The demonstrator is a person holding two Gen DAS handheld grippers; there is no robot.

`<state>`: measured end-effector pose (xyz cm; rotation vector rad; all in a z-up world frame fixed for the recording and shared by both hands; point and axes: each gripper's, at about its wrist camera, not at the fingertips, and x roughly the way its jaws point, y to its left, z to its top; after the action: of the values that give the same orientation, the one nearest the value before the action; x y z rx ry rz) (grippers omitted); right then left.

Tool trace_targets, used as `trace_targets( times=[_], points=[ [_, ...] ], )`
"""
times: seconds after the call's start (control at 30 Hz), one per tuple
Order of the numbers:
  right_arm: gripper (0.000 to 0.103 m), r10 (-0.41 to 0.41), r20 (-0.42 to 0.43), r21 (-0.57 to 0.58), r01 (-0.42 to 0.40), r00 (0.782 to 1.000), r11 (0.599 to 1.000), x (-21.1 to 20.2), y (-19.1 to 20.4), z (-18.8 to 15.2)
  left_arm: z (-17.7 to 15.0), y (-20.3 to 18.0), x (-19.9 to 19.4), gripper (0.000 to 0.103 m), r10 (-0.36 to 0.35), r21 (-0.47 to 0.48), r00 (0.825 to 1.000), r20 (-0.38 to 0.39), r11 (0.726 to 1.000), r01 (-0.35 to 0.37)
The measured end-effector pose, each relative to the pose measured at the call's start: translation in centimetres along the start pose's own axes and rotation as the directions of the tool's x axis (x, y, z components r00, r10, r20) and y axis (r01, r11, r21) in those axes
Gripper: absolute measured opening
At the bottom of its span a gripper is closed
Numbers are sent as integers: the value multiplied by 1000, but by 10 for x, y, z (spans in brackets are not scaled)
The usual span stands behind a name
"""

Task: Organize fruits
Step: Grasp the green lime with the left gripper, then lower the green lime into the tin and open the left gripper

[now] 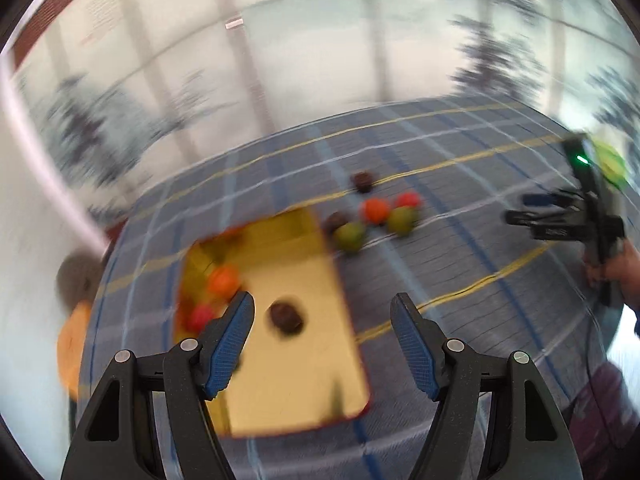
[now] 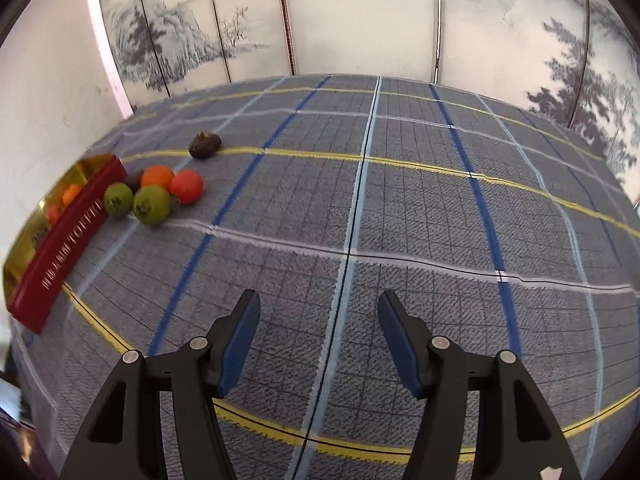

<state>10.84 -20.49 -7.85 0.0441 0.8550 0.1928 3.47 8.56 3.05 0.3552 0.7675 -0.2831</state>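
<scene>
A: Where are the fruits seen, and how are the tongs standing?

B: A shallow box with a gold inside and red outer walls is seen on the bench, which is covered with a grey-blue checked cloth. Inside the box a dark brown fruit, an orange round fruit and a red round fruit are already laid. Outside, just beside the far corner of the box, a small group is left: two green round fruits, one orange fruit, one red fruit and a dark one half hidden behind them. Another dark brown fruit lies alone, a little farther away.

A: And the tongs?

B: The left tongs are spread above the box and nothing is pinched between them. The right tongs are also spread and empty, above bare cloth, well apart from the fruits.

A: What can go wrong from here?

B: The left view is strongly blurred, so a fast movement is supposed. If the group is approached at such speed, the round fruits can be pushed and can roll over the cloth, maybe to the edge of the bench. The fruits are touching, so a neighbour can be knocked when one is gripped. The box wall is low, and a fruit that is released from too high can bounce out.
</scene>
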Motion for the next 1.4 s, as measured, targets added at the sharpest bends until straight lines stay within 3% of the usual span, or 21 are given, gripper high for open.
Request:
trace_targets(
  times=[0.17, 0.33, 0.43, 0.47, 0.5, 0.57, 0.7, 0.8, 1.03, 1.17, 1.27, 1.4],
  points=[
    [67, 36, 26, 33, -37, 999, 999, -5, -5, -3, 42, -27, 38, 71, -111, 265, 993, -31, 957, 115],
    [69, 62, 51, 50, -64, 997, 997, -9, -7, -2, 72, -35, 91, 70, -214, 361, 960, -180, 893, 267],
    [70, 77, 62, 61, -81, 995, 995, -11, -10, -2, 78, -38, 116, 69, -213, 421, 947, -242, 856, 300],
    [70, 84, 64, 63, -88, 994, 994, -11, -10, -2, 81, -38, 127, 65, -220, 429, 937, -272, 843, 323],
    [70, 88, 66, 63, -92, 994, 994, -11, -10, -2, 83, -35, 134, 51, -222, 425, 929, -295, 841, 336],
    [70, 99, 67, 59, -103, 993, 993, -11, -10, -2, 83, -29, 150, 39, -215, 409, 912, -350, 840, 356],
    [70, 115, 77, 61, -120, 990, 991, -13, -11, -2, 80, -23, 173, 35, -186, 389, 904, -386, 855, 342],
    [70, 125, 77, 63, -130, 989, 990, -13, -11, -2, 76, -23, 181, 35, -141, 398, 915, -379, 867, 299],
    [70, 137, 80, 60, -142, 987, 988, -13, -11, -1, 66, -28, 198, 37, -22, 462, 924, -382, 861, 212],
    [70, 142, 86, 66, -147, 986, 987, -13, -12, -1, 67, -25, 199, 39, -42, 426, 925, -378, 879, 214],
    [70, 141, 86, 64, -147, 986, 987, -13, -13, -1, 69, -28, 194, 33, -45, 418, 936, -349, 887, 198],
    [70, 136, 85, 70, -142, 987, 987, -13, -15, -2, 65, -31, 181, 32, -84, 345, 949, -303, 919, 191]
  ],
)
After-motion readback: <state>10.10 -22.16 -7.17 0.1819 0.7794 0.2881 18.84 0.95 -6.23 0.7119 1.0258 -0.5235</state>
